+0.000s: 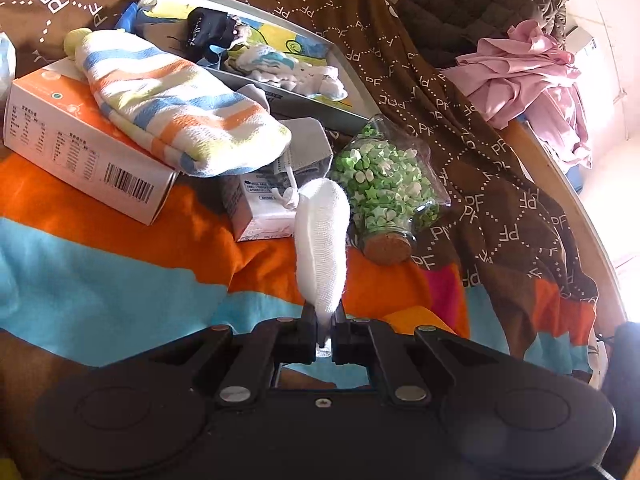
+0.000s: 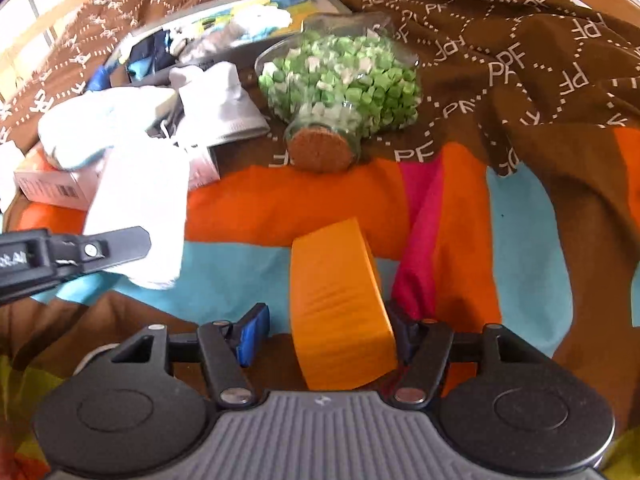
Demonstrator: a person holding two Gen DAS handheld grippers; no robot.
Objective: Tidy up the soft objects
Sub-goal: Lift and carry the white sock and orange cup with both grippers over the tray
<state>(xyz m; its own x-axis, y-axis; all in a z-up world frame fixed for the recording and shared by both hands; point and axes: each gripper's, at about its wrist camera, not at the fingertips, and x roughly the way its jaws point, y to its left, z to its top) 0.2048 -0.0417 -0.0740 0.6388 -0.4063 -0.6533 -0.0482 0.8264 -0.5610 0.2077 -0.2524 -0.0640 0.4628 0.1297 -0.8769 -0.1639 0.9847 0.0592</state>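
The left gripper [image 1: 323, 316] has its jaws squeezed tight on the bottom end of a white sock [image 1: 320, 240]. The sock sticks up and out over the striped blanket [image 1: 100, 272] on the bed. The right gripper [image 2: 326, 334] has its jaws apart, with an orange sponge block [image 2: 340, 312] between them. The block leans on the right-hand pad, and a gap shows by the blue pad on the other side, so it looks let go.

What could go wrong? The sock is held only by a small bit at its end. A quick swing could pull it out, and it would fall on the blanket. The glass jar of green paper stars [image 1: 384, 184] lies on its side near the sock. A bump could make it roll, since the bed is soft and lumpy. The orange block could tip over when the right gripper pulls away, because it still touches one pad.

The left view shows the striped sock [image 1: 180, 100] lying on a white and orange box [image 1: 80, 152], the grey tray [image 1: 352, 96] with small cloth things in it, and a pink cloth [image 1: 532, 76] far off. It does not show the orange block. The right view shows the block, and it also shows the left gripper from the side, holding the white sock.
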